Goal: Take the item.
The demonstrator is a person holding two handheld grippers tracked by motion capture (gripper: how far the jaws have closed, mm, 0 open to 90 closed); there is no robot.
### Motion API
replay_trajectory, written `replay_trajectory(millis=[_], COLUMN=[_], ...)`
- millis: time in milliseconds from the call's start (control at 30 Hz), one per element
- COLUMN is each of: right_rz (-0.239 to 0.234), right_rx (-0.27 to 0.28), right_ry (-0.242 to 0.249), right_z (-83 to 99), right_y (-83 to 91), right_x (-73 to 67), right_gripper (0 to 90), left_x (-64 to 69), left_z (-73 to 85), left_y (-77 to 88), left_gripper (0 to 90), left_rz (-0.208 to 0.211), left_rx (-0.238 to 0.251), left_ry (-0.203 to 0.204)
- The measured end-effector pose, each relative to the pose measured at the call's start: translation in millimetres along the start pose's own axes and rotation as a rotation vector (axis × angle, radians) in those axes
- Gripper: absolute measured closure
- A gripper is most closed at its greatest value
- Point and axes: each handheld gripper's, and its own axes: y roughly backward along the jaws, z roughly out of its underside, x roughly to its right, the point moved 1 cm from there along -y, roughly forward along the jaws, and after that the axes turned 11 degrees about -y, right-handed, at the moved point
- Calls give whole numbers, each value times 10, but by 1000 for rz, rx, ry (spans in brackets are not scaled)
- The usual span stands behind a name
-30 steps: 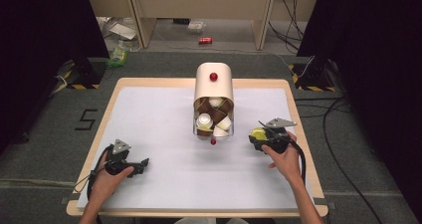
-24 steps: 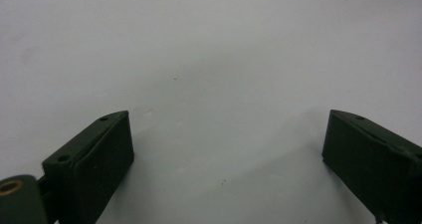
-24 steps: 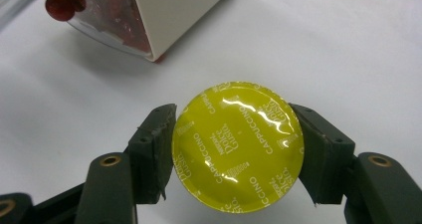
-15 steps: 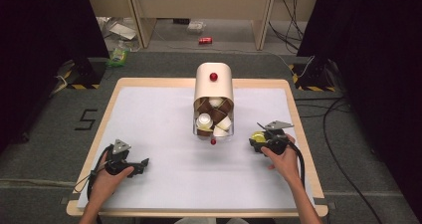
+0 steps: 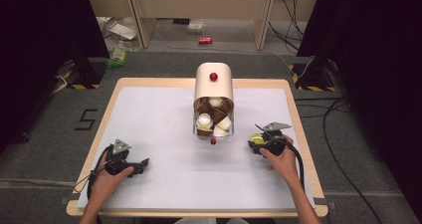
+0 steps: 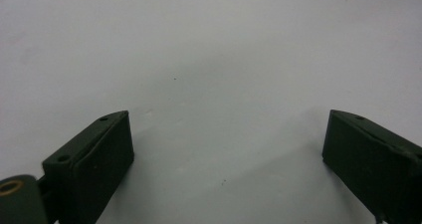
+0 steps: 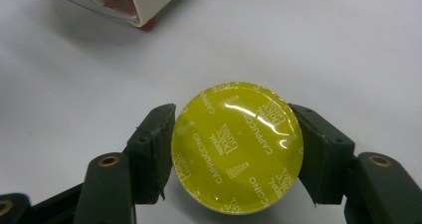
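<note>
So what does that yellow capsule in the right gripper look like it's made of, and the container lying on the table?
The yellow capsule has a glossy lid, probably plastic film or foil: it shows bright glare and white print reading "cappuccino". The container looks like matte cream plastic or coated metal with an even, dull surface; its open end seems clear plastic, since the capsules inside show through.

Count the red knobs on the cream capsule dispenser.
2: one red knob on the rounded top of the cream capsule dispenser, another red knob at its front base. Others may be hidden behind it.

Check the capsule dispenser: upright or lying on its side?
Lying on its side. The capsule dispenser rests lengthwise on the table, its open end showing stacked capsules.
</note>
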Motion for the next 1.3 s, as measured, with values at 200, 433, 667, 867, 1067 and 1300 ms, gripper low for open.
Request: replay_trajectory(millis=[200, 433, 667, 867, 1067, 1300], right_rz=[-5, -11, 0, 2, 22, 21], right_rx=[6, 27, 42, 48, 45, 57], right_ry=[-13, -36, -33, -31, -27, -26], right_z=[-1, -16, -22, 11, 43, 116], right_y=[7, 71, 158, 222, 246, 350], right_x=[10, -1, 5, -34, -38, -27], right_gripper=[289, 206, 192, 190, 190, 189], left_x=[0, -1, -1, -1, -2, -2], left_z=[0, 1, 1, 1, 1, 0], left_y=[0, 1, 1, 1, 0, 0], left_gripper=[52, 52, 52, 52, 52, 51], left_rz=[0, 1, 2, 1, 2, 2], left_rx=[0, 0, 1, 1, 1, 1], left_ry=[0, 1, 2, 1, 1, 1])
